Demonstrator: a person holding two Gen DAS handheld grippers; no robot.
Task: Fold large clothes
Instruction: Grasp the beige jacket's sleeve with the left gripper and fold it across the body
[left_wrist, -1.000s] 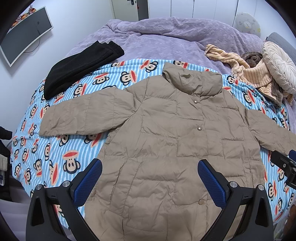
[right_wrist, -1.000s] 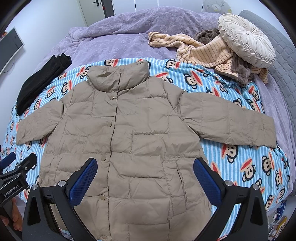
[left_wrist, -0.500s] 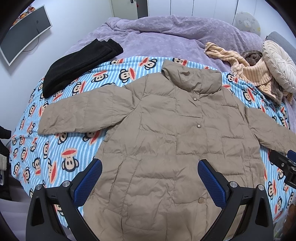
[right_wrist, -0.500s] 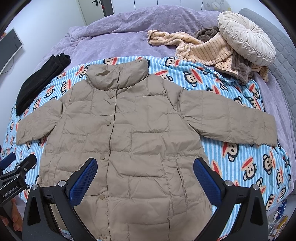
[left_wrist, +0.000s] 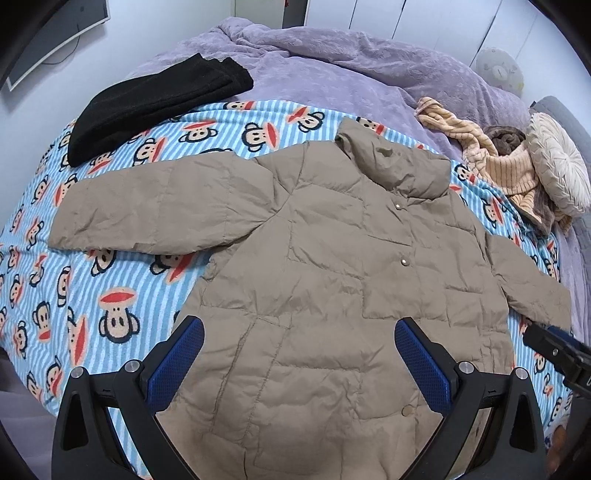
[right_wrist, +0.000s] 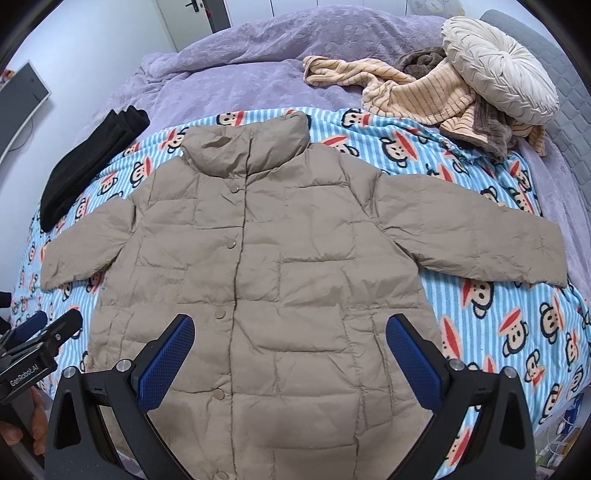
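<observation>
Monkey-print blanket (left_wrist: 122, 295) carries the tan jacket (left_wrist: 332, 280) spread flat; above its hem your left gripper (left_wrist: 299, 354) and right gripper (right_wrist: 290, 349) both gape empty.

Striped blanket (right_wrist: 491, 325) lies bare beside both sleeves — black garment (left_wrist: 155, 99) and cushion (right_wrist: 498, 74) flank the far corners.

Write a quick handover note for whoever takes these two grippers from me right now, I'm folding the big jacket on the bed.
Left gripper: open, empty, above the jacket's lower front.
Right gripper: open, empty, same area.
Tan puffer jacket: flat, front up, buttoned, both sleeves spread, on the monkey-print blanket.
Done: laid out only.
Left: every fold, sleeves first probably.
</observation>
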